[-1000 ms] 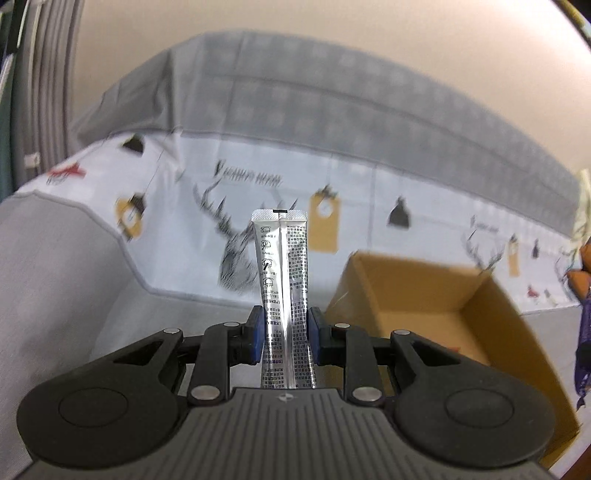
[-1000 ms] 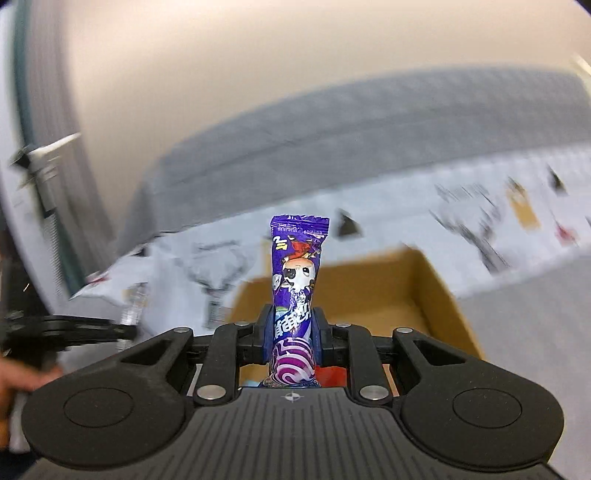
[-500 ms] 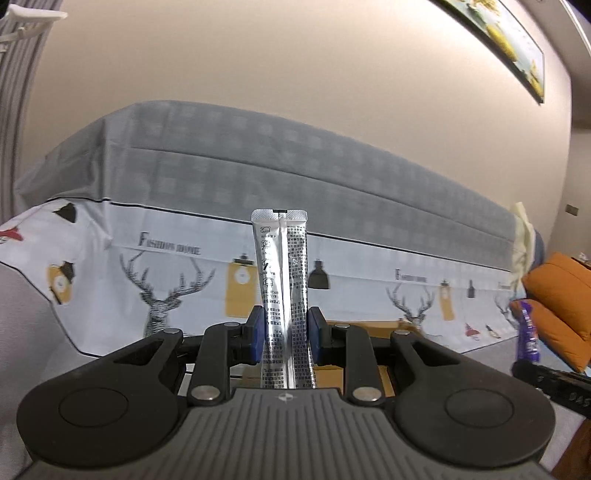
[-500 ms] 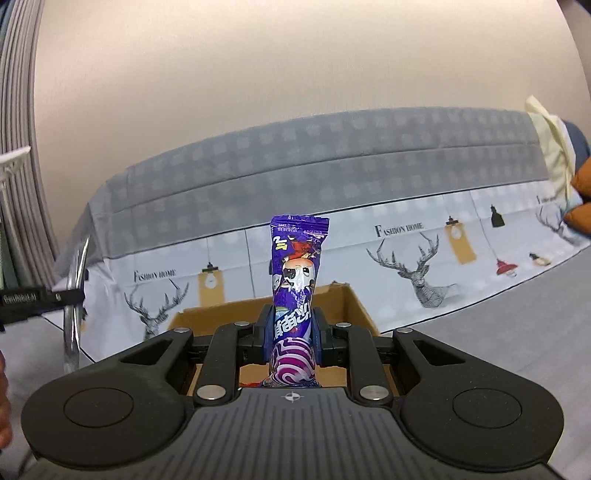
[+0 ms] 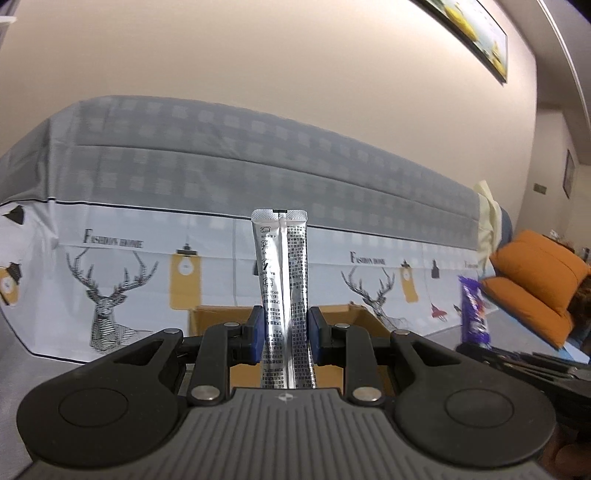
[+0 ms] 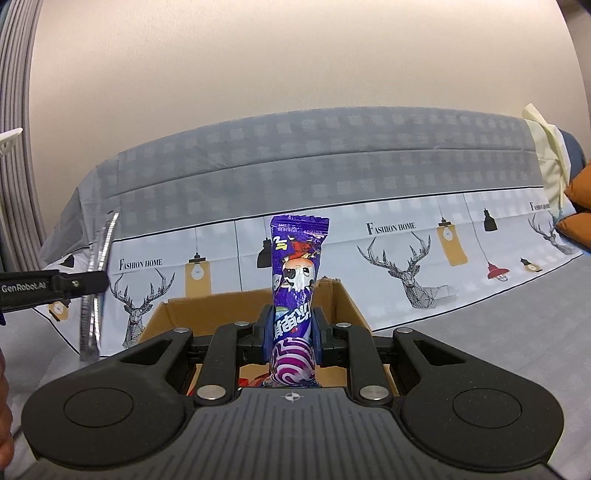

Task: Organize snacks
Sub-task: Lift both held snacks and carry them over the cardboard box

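Observation:
My left gripper (image 5: 284,334) is shut on a silver stick pack (image 5: 282,280) that stands upright between its blue pads. My right gripper (image 6: 293,332) is shut on a purple candy packet (image 6: 297,277), also upright. An open cardboard box (image 6: 343,295) lies just beyond both grippers on the grey cover; in the left wrist view the cardboard box (image 5: 218,317) shows behind the fingers. The purple packet (image 5: 474,314) appears at the right of the left wrist view. The silver pack (image 6: 92,288) and the left gripper's side show at the left of the right wrist view.
A sofa back draped in a grey checked and deer-print cover (image 5: 258,158) rises behind the box. Orange cushions (image 5: 535,280) lie to the right. A red wrapper (image 6: 255,380) lies inside the box. A framed picture (image 5: 476,33) hangs on the beige wall.
The left gripper swung right and levelled, so the box went from its right to straight ahead. The right gripper turned, bringing the sofa back square on. Both packets stayed gripped.

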{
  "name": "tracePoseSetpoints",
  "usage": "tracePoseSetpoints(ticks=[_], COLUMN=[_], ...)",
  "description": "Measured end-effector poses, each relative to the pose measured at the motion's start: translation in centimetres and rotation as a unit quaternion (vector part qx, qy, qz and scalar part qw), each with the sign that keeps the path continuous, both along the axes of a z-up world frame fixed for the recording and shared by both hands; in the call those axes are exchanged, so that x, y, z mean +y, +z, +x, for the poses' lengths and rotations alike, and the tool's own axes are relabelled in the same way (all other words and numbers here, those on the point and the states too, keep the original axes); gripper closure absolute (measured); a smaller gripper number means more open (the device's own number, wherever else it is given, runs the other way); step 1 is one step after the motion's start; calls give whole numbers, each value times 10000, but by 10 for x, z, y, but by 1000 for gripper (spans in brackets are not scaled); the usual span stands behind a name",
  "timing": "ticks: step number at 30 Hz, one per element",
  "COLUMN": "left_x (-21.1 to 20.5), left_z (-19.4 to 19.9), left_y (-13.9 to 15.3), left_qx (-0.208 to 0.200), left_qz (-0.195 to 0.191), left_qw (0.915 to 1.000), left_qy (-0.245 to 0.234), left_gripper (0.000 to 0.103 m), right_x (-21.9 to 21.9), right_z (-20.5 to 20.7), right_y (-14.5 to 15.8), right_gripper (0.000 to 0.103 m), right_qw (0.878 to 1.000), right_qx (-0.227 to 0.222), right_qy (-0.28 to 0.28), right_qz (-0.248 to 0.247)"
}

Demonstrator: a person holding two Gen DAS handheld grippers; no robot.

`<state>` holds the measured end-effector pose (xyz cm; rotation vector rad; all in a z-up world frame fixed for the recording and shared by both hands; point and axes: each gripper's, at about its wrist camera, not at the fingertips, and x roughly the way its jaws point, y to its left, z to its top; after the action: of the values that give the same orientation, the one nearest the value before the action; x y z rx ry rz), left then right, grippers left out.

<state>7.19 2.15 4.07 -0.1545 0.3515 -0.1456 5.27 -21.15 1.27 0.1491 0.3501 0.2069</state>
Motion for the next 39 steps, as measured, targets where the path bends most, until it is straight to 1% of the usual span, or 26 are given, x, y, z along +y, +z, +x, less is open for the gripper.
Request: tracePoseSetpoints(ticks=[6, 9, 16, 26, 31, 39], left_x=[-19, -25, -27, -43, -44, -41], left_z=[4, 8, 22, 29, 32, 38], left_y=[-8, -10, -11, -12, -12, -11], left_qx=[7, 5, 50, -49, -67, 16], left_qz=[155, 174, 27, 179, 131, 51], left_qw=[9997, 9996, 9999, 9995, 9995, 9999], left_qy=[-197, -219, -145, -273, -296, -165], left_gripper=[76, 76, 76, 76, 76, 76], right_x=[3, 4, 6, 10, 15, 23], right_z=[5, 8, 10, 13, 12, 19], right_y=[-2, -3, -4, -5, -6, -6], right_gripper=[81, 81, 81, 81, 81, 81], right_qw=[10000, 10000, 9999, 9997, 9992, 9988], right_qx=[19, 27, 13, -56, -223, -321], right_qy=[-59, -65, -125, -213, -309, -336], right_qz=[-19, -21, -17, -108, -144, -129])
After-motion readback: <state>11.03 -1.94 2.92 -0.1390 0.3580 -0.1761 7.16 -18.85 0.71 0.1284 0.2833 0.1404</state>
